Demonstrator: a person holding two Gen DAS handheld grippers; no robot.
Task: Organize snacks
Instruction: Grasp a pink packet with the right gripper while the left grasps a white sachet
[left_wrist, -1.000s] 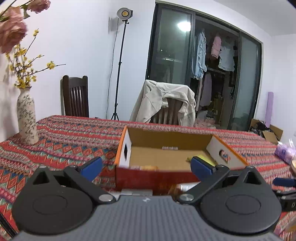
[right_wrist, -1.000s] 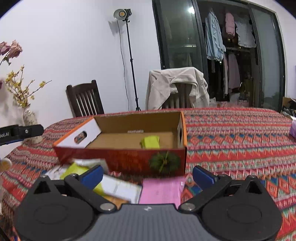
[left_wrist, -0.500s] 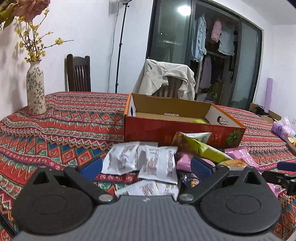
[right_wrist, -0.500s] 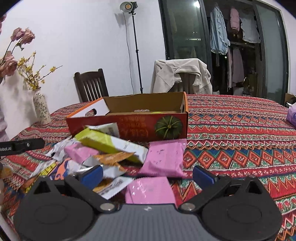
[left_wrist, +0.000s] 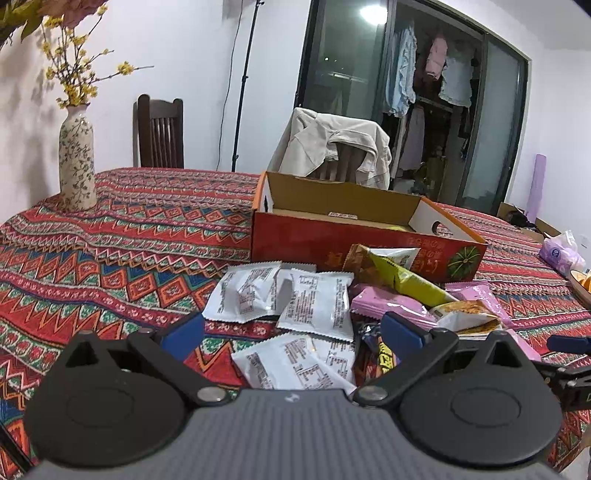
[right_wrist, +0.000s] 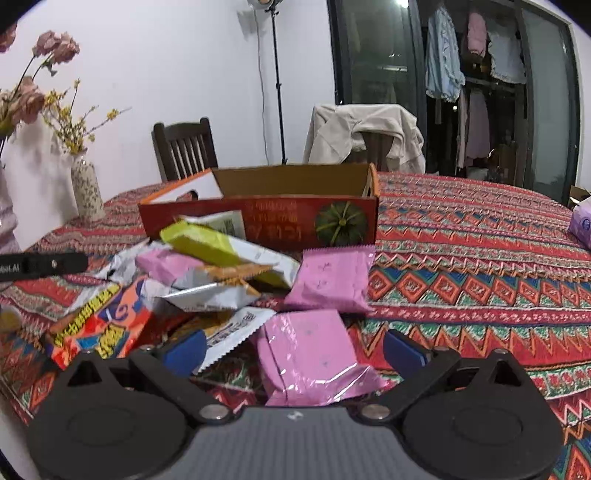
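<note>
Snacks mostly out on the table still, piled low in the middle of both frames, just in front of the box (left_wrist: 365, 251). White packets (left_wrist: 314, 306) lying flat at the centre of the left view. Pink packets (right_wrist: 332, 280) at the centre of the right view, with a yellow-green packet (right_wrist: 207, 243) leaning on the heap and an orange packet (right_wrist: 99, 325) at lower left. Box sitting open in the middle of the frame, red front with a pumpkin picture. Maybe one yellow thing already inside, hard to tell from this low angle. Nearly all the sorting left to do. Left gripper (left_wrist: 291, 334) spread wide, holding nothing, white packets in the gap. Right gripper (right_wrist: 293, 345) spread wide too, empty, with a pink packet between the blue tips.
</note>
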